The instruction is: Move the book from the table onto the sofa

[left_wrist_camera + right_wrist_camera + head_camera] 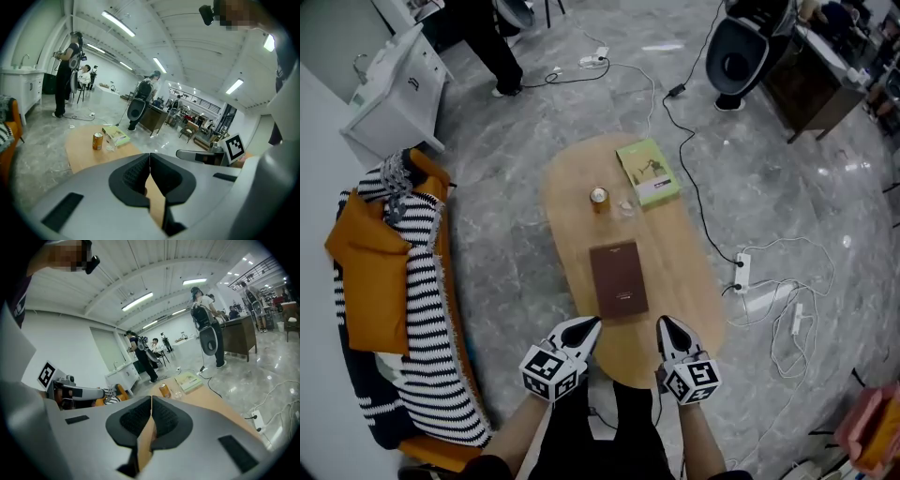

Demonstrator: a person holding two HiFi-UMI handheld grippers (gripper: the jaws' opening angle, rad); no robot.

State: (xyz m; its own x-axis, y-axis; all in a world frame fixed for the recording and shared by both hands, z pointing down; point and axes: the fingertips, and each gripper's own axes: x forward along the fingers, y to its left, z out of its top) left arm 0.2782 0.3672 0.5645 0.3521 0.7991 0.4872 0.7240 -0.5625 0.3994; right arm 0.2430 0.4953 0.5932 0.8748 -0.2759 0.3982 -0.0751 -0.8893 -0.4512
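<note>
A dark brown book (618, 279) lies flat on the oval wooden table (572, 211), toward its near end. A green book (648, 172) lies at the table's far end, also seen as the green book (116, 135) and the green book (188, 380). My left gripper (592, 324) sits just off the brown book's near left corner, jaws shut with nothing between them. My right gripper (661, 323) is near the book's near right corner, also shut and empty. The sofa (450, 309) with an orange cushion and striped cloth stands at the left.
An orange can (598, 198) and a small clear glass (624, 208) stand mid-table, between the two books. Cables and a power strip (741, 272) lie on the grey floor right of the table. A white cabinet (394, 94) stands far left; a person stands beyond it.
</note>
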